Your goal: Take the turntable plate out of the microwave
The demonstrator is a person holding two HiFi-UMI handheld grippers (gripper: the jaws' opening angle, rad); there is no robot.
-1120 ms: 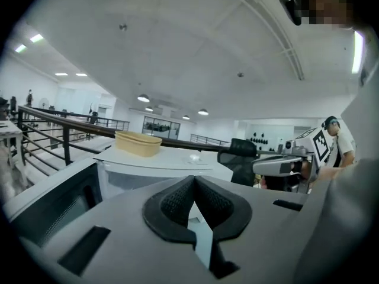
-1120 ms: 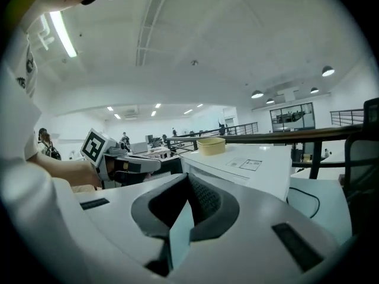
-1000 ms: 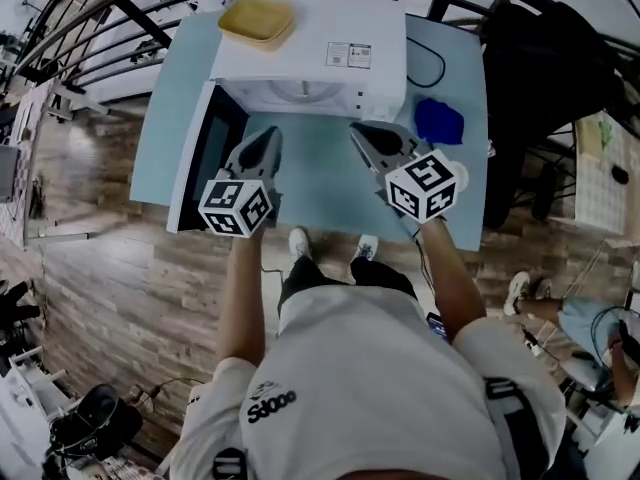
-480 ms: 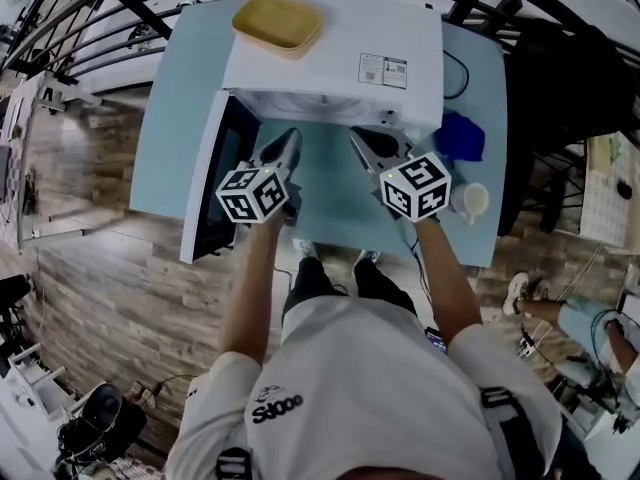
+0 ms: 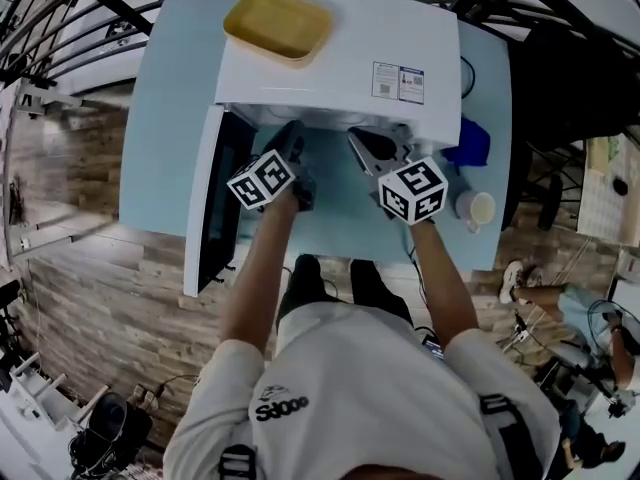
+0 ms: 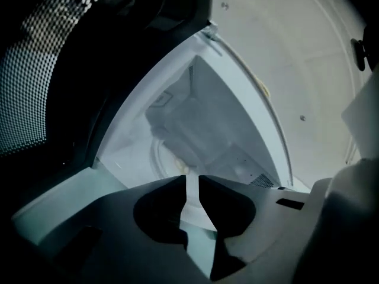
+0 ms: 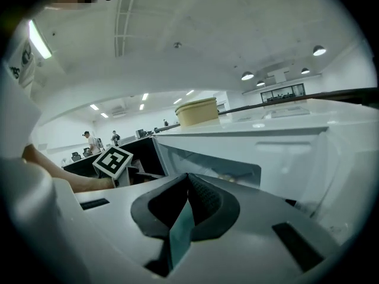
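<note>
Tray [image 5: 278, 23] atop microwave [image 5: 340, 68], door [image 5: 213, 218] open, cup [image 5: 480, 208] beside

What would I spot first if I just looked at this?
A big white microwave sits on the blue table with its door swung open to the left and a yellow tray on top. Two grippers point at its mouth: the left gripper is opening its jaws on nothing, the right gripper is shut.
</note>
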